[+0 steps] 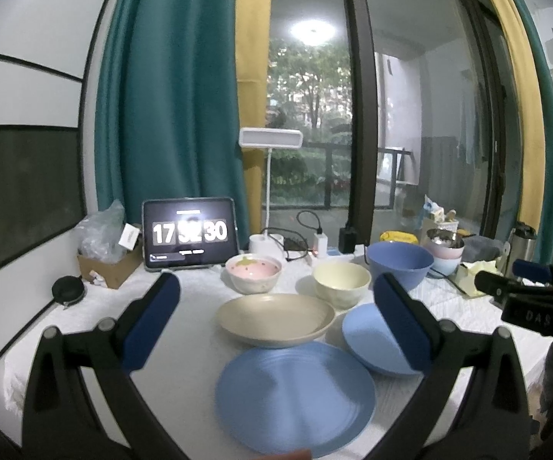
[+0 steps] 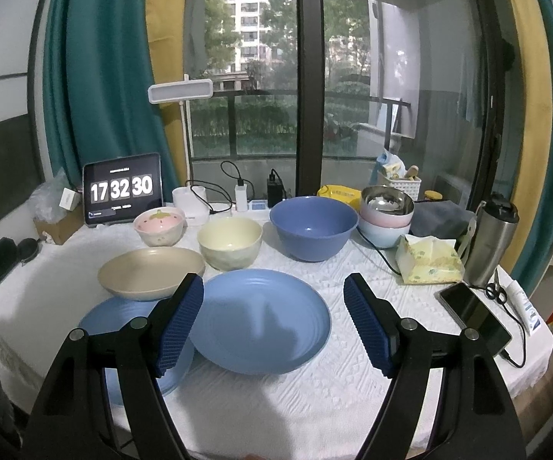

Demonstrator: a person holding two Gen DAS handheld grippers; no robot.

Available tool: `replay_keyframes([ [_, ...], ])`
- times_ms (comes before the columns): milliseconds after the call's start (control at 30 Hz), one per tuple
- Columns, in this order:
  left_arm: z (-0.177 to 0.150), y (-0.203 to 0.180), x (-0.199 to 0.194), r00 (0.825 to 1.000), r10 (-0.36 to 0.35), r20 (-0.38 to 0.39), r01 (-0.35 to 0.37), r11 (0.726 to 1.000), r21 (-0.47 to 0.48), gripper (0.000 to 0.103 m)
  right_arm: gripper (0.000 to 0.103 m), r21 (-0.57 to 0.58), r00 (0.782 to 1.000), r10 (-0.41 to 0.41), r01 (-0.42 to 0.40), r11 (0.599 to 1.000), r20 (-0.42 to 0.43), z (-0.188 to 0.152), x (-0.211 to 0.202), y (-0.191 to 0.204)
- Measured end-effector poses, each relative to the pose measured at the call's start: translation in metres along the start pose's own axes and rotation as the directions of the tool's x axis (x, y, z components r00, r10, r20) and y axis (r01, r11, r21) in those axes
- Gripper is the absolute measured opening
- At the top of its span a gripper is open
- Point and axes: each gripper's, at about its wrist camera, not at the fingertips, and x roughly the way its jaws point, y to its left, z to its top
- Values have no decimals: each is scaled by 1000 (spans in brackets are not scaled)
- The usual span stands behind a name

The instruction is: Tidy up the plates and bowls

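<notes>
The plates and bowls sit spread on the white-clothed bench (image 2: pixel 307 395), none stacked yet as far as we can judge. Nearest us are two blue plates: one (image 2: pixel 265 322) lies directly ahead of our right tongs (image 2: pixel 272 326), framed between the two blue pads, and the other (image 1: pixel 295 395) lies just ahead of and below our left tongs (image 1: pixel 276 322). Just beyond them sits the beige plate (image 1: pixel 276 318), which the left view centres between its pads; in the right view it lies ahead and to the left. Behind comes a row of bowls: the pink strawberry bowl (image 2: pixel 159 226) on the left, the cream bowl (image 2: pixel 230 241) in the middle, the big blue bowl (image 2: pixel 314 226) on the right. Both tongs are spread wide and hold nothing, hovering above the bench. The plates are round, so no long axis governs the grasp; what matters is which rim faces which tongs. We judge that each hand has its own blue plate closest, with the near rim pointing straight back at the pads, so a grasp would need the tongs to dip and catch that edge. The beige plate is closer to our left hand. Farther right stand a steel bowl nested in pastel bowls (image 2: pixel 385 211), a tissue pack (image 2: pixel 429 260) and a phone (image 2: pixel 475 314); a tablet clock (image 2: pixel 123 188) stands at the back.
</notes>
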Motion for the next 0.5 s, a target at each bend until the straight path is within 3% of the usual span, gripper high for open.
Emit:
replay_keyframes([
  [500, -4, -36, 49, 994, -30, -102, 37, 997, 64, 101, 79, 73, 997, 8, -3, 997, -74, 1, 42, -33],
])
